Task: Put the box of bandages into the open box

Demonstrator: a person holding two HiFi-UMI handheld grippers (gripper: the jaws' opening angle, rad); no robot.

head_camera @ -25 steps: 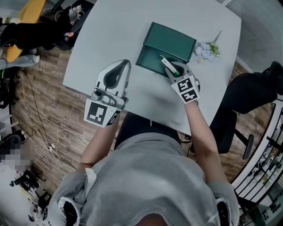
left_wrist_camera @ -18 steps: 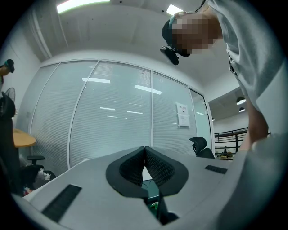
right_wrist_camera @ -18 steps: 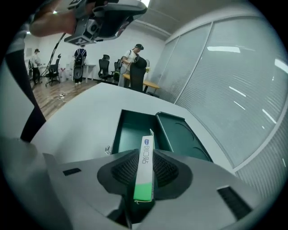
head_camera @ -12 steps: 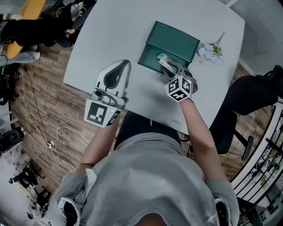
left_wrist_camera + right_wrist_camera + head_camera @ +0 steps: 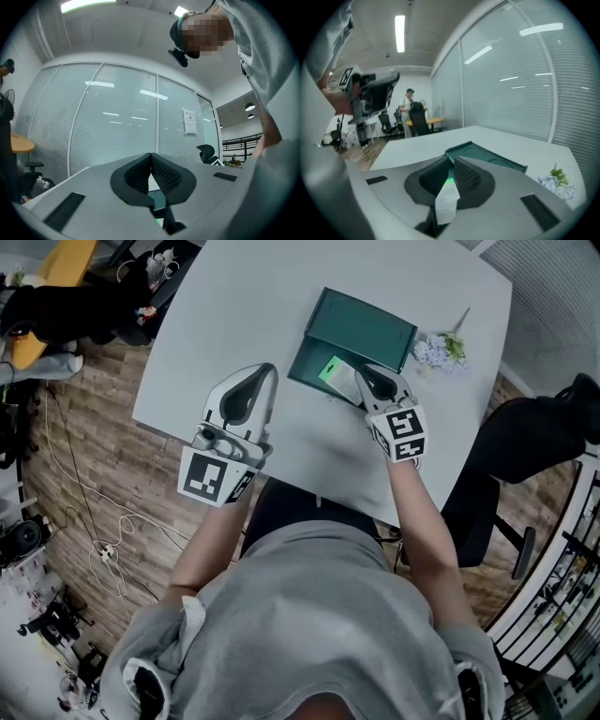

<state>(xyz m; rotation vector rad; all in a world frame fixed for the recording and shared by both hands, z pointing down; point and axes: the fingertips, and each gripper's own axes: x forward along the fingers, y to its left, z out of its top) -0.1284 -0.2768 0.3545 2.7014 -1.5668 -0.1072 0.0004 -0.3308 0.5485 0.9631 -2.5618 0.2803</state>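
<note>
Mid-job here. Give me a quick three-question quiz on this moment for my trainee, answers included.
1. True or false: the left gripper holds the box of bandages.
2. What lies on the table to the right of the open green box in the head view? A) a mug B) a sprig of flowers C) scissors
3. Fill in: the box of bandages sits between the jaws of the ____ gripper.
Key: 1 false, its jaws are together and empty. 2 B. 3 right gripper; its jaws are closing on that box.
</note>
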